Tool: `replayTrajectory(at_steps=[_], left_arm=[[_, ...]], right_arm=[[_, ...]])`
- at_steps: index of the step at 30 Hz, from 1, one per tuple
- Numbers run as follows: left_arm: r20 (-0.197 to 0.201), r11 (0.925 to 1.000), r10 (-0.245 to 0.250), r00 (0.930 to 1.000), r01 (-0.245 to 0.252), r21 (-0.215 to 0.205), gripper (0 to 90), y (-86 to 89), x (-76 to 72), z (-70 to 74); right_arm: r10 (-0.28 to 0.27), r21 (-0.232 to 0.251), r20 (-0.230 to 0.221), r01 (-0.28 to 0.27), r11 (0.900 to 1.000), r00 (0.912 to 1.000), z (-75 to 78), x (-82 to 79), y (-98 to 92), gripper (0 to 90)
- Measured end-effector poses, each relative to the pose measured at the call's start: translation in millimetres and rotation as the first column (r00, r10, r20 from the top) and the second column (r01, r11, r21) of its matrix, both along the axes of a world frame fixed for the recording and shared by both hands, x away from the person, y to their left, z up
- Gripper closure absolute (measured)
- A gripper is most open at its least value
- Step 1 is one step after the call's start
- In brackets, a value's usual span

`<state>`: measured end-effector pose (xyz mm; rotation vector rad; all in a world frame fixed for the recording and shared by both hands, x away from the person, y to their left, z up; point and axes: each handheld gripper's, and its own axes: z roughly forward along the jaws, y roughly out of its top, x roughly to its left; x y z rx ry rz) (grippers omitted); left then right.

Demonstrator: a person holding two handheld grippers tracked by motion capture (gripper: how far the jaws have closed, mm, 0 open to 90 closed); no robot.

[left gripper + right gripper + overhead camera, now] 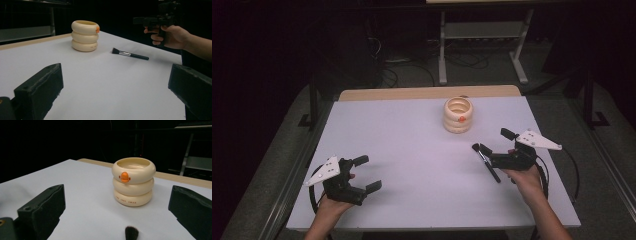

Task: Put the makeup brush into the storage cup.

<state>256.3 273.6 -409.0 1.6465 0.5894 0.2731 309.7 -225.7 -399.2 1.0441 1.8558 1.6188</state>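
Two grippers wide open, brush lying free on the table

We see only the bristle tip of the makeup brush (131,233) at the bottom edge of the right gripper view; its handle is cut off there. In the high view the brush (486,161) lies partly under the right gripper (493,141), so we cannot tell from that picture alone whether it is touched. The left gripper view settles it: the brush (130,54) lies flat on the white table (105,82), bristles toward the cream ringed cup (85,35), with the right gripper (140,20) held above it and clear of it. The small lettering on the cup's lowest ring in the right gripper view is too small for us to read.

We find the orange mark on the cup (133,181) facing the right gripper view squarely, while the left gripper view catches it only at the cup's right edge. The cup (458,114) stands upright toward the far side of the table (412,145); the brush lies just nearer than the cup and to its right.

Both hands grasp their tools from below. The right hand (526,178) points its gripper at the cup, jaws spread and holding nothing. The left gripper (367,173) sits well apart from the cup, at the near left, jaws equally spread and empty, aimed across the table.
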Motion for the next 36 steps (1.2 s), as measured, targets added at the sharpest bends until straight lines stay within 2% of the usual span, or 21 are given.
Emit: replayTrajectory(at_steps=[14, 36], left_arm=[[0.002, 1.0, -0.002, 1.0, 0.002, 0.0, 0.0, -0.6, -0.2, 0.1], [0.001, 1.0, -0.005, 1.0, 0.005, -0.007, 0.0, -0.8, -0.2, 0.6]], right_arm=[[-0.007, 0.019, 0.005, 0.007, 1.0, 1.0, 3.4, 9.5, 1.5, 0.4], [-0.015, 0.023, 0.024, 0.014, 1.0, 0.9996, 8.9, 23.4, 6.1, 0.4]])
